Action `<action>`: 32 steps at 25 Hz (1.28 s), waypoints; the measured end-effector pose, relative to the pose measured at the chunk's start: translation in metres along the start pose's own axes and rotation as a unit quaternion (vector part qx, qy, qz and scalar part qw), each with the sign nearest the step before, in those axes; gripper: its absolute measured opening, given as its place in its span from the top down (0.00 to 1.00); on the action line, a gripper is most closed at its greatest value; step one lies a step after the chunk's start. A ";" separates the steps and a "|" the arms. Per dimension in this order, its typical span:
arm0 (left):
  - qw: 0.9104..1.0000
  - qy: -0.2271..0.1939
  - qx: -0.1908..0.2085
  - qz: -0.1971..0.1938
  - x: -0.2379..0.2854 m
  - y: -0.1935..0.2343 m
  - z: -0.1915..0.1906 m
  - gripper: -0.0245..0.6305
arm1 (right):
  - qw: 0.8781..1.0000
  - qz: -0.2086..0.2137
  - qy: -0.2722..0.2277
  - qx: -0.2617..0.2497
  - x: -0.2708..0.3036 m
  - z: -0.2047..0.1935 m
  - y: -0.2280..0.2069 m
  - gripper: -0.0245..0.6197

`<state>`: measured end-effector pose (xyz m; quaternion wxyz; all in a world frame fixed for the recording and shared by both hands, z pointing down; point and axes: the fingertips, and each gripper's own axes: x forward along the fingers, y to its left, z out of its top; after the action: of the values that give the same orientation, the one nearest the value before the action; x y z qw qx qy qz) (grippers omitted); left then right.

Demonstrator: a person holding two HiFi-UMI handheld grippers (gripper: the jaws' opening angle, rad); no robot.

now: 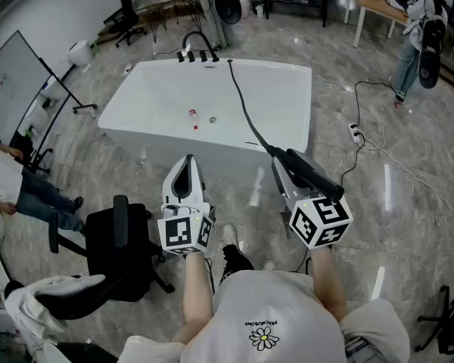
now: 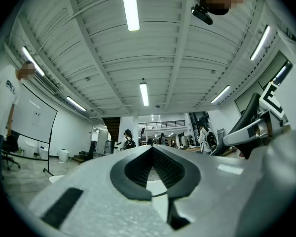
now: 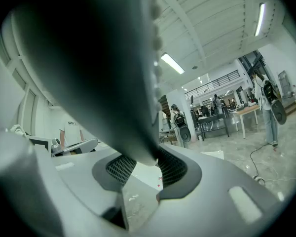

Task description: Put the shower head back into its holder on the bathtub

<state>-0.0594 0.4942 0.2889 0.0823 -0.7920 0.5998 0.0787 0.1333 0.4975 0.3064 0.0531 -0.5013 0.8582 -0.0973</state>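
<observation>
Head view: a person stands on the marble floor (image 1: 397, 203) at the near end of a white bathtub (image 1: 299, 104), with the left gripper (image 1: 186, 166) and the right gripper (image 1: 281, 166) held side by side just short of its near rim. The left gripper's jaws are together with nothing between them, as the left gripper view confirms (image 2: 150, 169). The right gripper's jaws are clamped on the black shower head (image 1: 314, 174) (image 3: 103, 58), held outside the tub, its hose (image 1: 242, 104) running across the basin to the black fittings (image 1: 198, 51) at the far rim.
</observation>
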 end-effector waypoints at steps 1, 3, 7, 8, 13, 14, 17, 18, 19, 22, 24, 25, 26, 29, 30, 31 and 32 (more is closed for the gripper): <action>1.000 -0.002 -0.004 0.001 -0.001 0.001 0.000 0.96 | 1.000 0.000 -0.001 0.001 -0.001 0.000 0.000 0.75; 1.000 -0.006 -0.008 0.004 -0.004 0.002 0.002 0.96 | 1.000 0.001 -0.003 0.002 -0.002 0.000 0.000 0.75; 1.000 -0.010 -0.011 0.008 -0.007 0.004 0.005 0.96 | 1.000 0.002 -0.004 0.003 -0.004 0.002 0.001 0.75; 1.000 -0.011 -0.012 0.008 -0.007 0.004 0.006 0.96 | 1.000 0.002 -0.005 0.002 -0.004 0.002 0.002 0.75; 1.000 -0.003 -0.014 0.004 -0.007 0.000 -0.002 0.96 | 1.000 0.004 -0.006 -0.005 -0.006 0.001 0.003 0.75; 1.000 -0.001 -0.014 0.001 -0.007 -0.002 -0.004 0.96 | 1.000 0.004 -0.008 -0.007 -0.007 0.002 0.002 0.75; 1.000 0.005 -0.010 -0.008 -0.001 -0.009 -0.008 0.96 | 1.000 0.003 -0.016 -0.005 -0.007 0.007 0.001 0.75; 1.000 0.008 -0.007 -0.011 0.000 -0.011 -0.009 0.96 | 1.000 0.003 -0.018 -0.004 -0.007 0.008 0.001 0.75; 1.000 0.011 -0.004 -0.013 0.000 -0.012 -0.011 0.96 | 1.000 0.002 -0.019 -0.002 -0.008 0.009 0.001 0.75; 1.000 0.016 -0.005 -0.018 0.001 -0.016 -0.014 0.96 | 1.000 0.001 -0.019 0.004 -0.007 0.009 -0.001 0.75; 1.000 0.019 -0.005 -0.020 0.002 -0.019 -0.017 0.96 | 1.000 0.000 -0.021 0.009 -0.006 0.010 -0.004 0.75; 1.000 0.021 -0.004 -0.021 0.002 -0.020 -0.018 0.96 | 1.000 0.000 -0.022 0.011 -0.005 0.011 -0.006 0.75; 1.000 0.023 -0.002 -0.020 0.001 -0.021 -0.020 0.96 | 1.000 0.001 -0.023 0.014 -0.005 0.011 -0.007 0.75; 0.999 0.029 0.003 -0.016 -0.004 -0.020 -0.024 0.96 | 1.000 0.002 -0.019 0.019 0.000 0.008 -0.009 0.75; 0.999 0.032 0.003 -0.014 -0.005 -0.018 -0.026 0.96 | 1.000 0.002 -0.017 0.019 0.002 0.007 -0.010 0.75; 0.999 0.034 0.002 -0.011 -0.005 -0.016 -0.028 0.96 | 1.000 0.001 -0.014 0.019 0.004 0.006 -0.012 0.75; 0.999 0.036 0.000 -0.007 -0.006 -0.014 -0.030 0.96 | 1.000 0.002 -0.012 0.020 0.007 0.005 -0.013 0.75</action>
<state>-0.0465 0.4967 0.3196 0.0614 -0.7988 0.5965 0.0492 0.1418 0.4847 0.3040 0.0738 -0.4999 0.8561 -0.1087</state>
